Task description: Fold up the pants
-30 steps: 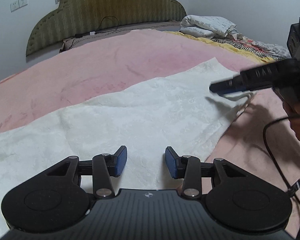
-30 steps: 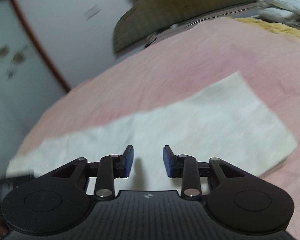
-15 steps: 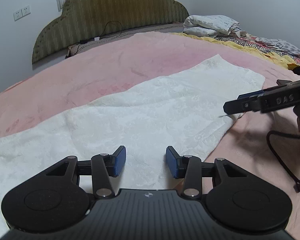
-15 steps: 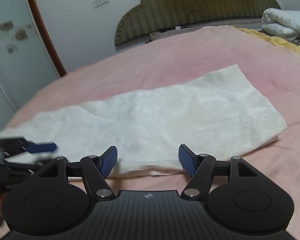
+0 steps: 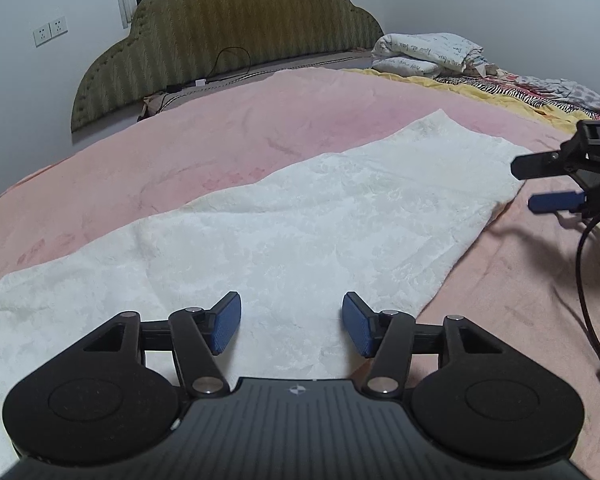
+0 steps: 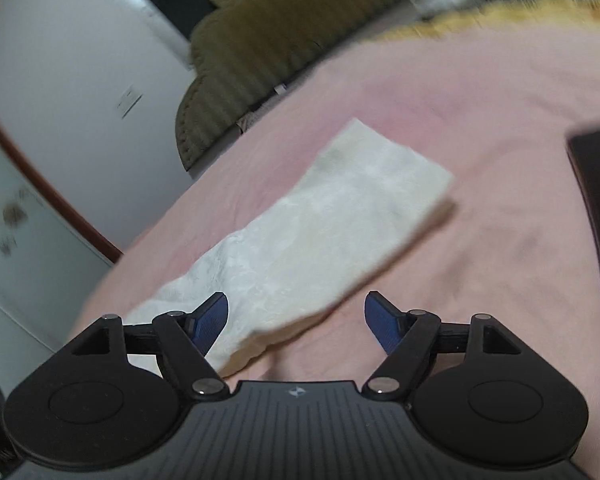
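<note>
Pants, white and textured, lie flat on the pink bedspread as one long strip, and that long axis is what my next move turns on. From my left gripper the strip runs from low on its left side, under and ahead of the fingertips, away to the far right. The near long edge passes just beneath and right of that gripper, so I judge the left hand nearer to the cloth. Its jaws have just been opening and stand apart with nothing pinched; only fabric lies below them.

My right gripper sits off the strip's right end. In the left wrist view it shows just beyond the far-right corner, apart from the cloth. In its own blurred view the pants stretch ahead and up to the right, with a near end under its left finger. Its jaws have also just been opening, wide and empty. I judge the ends must be brought together along that axis.
</note>
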`<state>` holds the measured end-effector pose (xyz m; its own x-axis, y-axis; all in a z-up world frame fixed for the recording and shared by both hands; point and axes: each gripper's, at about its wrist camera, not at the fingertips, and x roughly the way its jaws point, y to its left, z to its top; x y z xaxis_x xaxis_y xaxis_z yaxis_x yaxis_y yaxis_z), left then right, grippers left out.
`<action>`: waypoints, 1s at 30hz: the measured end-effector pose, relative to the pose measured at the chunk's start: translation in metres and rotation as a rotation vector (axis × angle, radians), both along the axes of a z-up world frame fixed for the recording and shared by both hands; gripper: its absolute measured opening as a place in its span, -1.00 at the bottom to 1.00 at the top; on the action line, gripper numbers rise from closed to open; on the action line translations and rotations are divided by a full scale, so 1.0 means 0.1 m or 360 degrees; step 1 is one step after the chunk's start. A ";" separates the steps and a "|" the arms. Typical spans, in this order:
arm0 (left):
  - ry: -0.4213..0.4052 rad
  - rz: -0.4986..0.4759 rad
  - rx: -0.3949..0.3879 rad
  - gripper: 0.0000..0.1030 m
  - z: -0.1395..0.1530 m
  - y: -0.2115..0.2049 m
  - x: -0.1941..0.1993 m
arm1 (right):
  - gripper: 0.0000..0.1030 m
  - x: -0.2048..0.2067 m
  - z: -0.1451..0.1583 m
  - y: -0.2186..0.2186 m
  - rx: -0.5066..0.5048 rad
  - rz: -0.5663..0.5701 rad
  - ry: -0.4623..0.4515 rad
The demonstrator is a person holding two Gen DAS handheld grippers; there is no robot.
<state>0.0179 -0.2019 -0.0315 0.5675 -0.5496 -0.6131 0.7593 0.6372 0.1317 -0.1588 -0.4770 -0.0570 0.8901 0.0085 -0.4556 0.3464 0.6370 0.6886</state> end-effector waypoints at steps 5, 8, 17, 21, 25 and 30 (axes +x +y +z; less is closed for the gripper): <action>0.0016 0.0013 0.0001 0.19 0.00 0.00 0.01 | 0.46 0.10 -0.09 -0.11 0.0098 0.0080 -0.0089; 0.0011 0.0018 0.0007 0.23 0.00 -0.01 0.01 | 0.45 0.22 -0.12 -0.19 0.0040 -0.0008 -0.0119; 0.0049 0.0041 -0.0037 0.26 0.01 0.00 0.04 | -0.48 0.60 -0.21 -0.55 0.0058 -0.0430 -0.0092; 0.0133 0.0070 -0.0121 0.26 0.06 0.05 0.13 | -0.67 0.61 -0.32 -0.66 0.0164 -0.0457 -0.0150; 0.0348 0.0146 -0.0291 0.26 0.12 0.18 0.34 | -0.71 0.68 -0.09 -0.44 -0.0095 -0.0399 -0.0170; 0.0865 0.0255 -0.0652 0.26 0.11 0.45 0.77 | -0.71 0.89 0.41 0.28 -0.0734 -0.0099 -0.0173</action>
<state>0.0953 -0.1565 -0.0203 0.3325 -0.7323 -0.5943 0.5419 0.6641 -0.5151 -0.0701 -0.4491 -0.0161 0.9252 -0.2275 -0.3037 0.3351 0.8652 0.3730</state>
